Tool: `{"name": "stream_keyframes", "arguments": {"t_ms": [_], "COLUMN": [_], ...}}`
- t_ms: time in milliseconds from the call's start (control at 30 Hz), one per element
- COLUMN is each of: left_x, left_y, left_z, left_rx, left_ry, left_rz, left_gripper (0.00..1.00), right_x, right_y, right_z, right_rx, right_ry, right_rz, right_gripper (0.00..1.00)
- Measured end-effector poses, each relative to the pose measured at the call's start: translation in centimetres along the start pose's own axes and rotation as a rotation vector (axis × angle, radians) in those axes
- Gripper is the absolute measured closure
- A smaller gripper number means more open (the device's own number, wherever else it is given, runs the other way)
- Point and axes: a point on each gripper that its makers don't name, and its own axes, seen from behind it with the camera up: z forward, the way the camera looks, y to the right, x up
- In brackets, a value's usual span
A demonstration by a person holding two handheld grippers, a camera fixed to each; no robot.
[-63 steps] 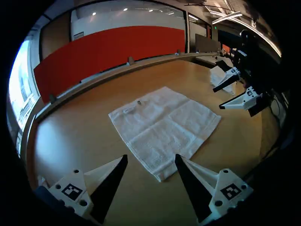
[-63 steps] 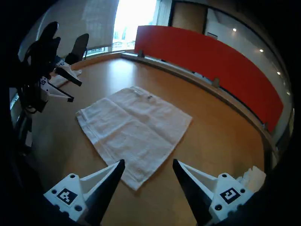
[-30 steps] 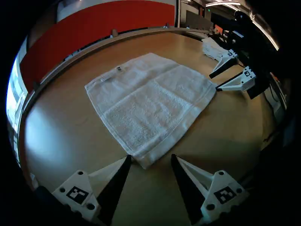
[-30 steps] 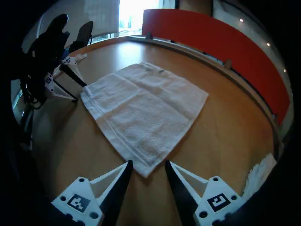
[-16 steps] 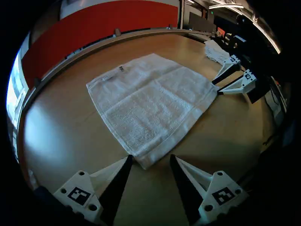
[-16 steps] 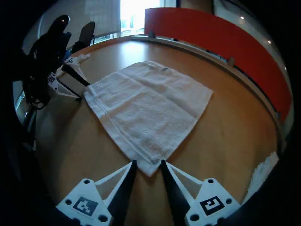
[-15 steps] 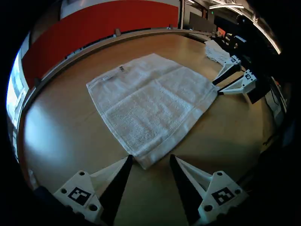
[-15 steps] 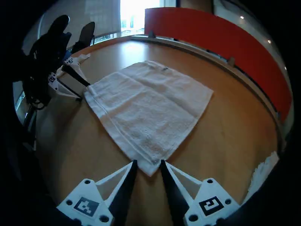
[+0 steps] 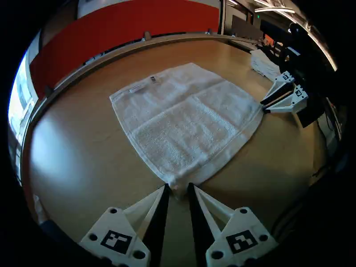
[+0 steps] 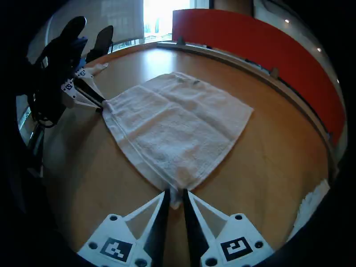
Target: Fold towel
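A white towel lies flat on the wooden table, with a small label near its far edge. My left gripper is shut on the towel's near corner. In the right gripper view the same towel spreads out ahead, and my right gripper is shut on its own near corner. Each view also catches the other gripper at the towel's side corner: the right gripper at the right, the left gripper at the left, both pinching the cloth.
A red partition runs along the table's far edge. A stack of folded white towels sits at the far right; it also peeks in as folded towels. Dark chairs stand near a bright window.
Both grippers have closed from open onto the towel's corners, pinching the cloth. The towel itself still lies flat.
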Motion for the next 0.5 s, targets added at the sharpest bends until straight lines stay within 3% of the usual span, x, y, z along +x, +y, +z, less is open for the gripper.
{"name": "stream_keyframes", "arguments": {"t_ms": [233,500], "left_x": [0.7,1.5], "left_y": [0.4,0.4], "left_z": [0.0,-0.2], "left_rx": [0.002,0.002], "left_ry": [0.017,0.032], "left_rz": [-0.018,-0.022], "left_gripper": [0.92,0.92], "right_x": [0.7,1.1], "right_y": [0.4,0.8], "right_z": [-0.2,-0.9], "right_rx": [-0.014,-0.022], "right_ry": [0.022,0.039], "right_rz": [0.002,0.009], "right_gripper": [0.88,0.89]}}
